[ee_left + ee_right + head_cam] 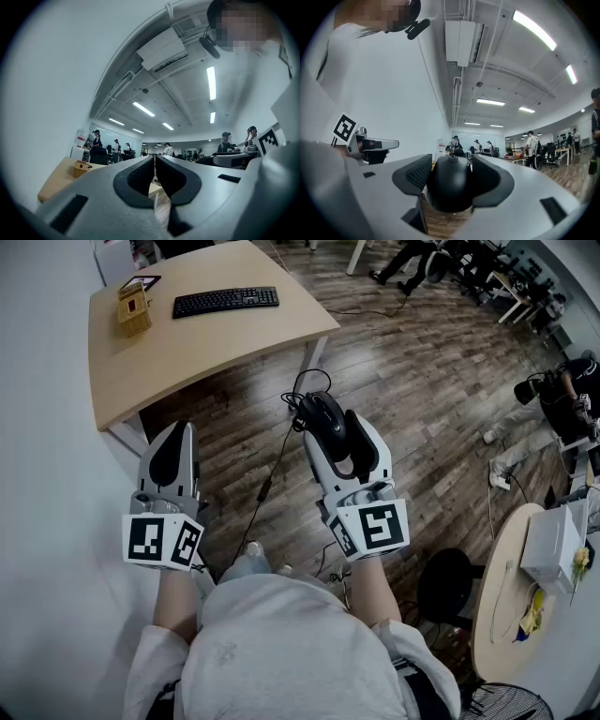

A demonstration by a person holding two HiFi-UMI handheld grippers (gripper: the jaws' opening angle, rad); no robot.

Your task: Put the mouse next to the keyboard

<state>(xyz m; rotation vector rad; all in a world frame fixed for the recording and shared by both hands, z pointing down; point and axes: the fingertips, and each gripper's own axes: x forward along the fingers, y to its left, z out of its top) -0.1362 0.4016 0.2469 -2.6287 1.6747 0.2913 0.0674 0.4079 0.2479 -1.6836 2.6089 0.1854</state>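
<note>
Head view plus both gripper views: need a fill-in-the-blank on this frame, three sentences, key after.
1. The right gripper is shut on the mouse, held above the wooden ____.
2. The left gripper is shut and holds ____.
3. In the head view, the keyboard lies on the table, to the ____ of the basket.
Missing words: floor; nothing; right.

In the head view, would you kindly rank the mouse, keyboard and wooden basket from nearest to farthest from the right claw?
1. Mouse: gripped in the right claw.
2. Keyboard: ahead on the desk.
3. Wooden basket: farther left, same surface.
</note>
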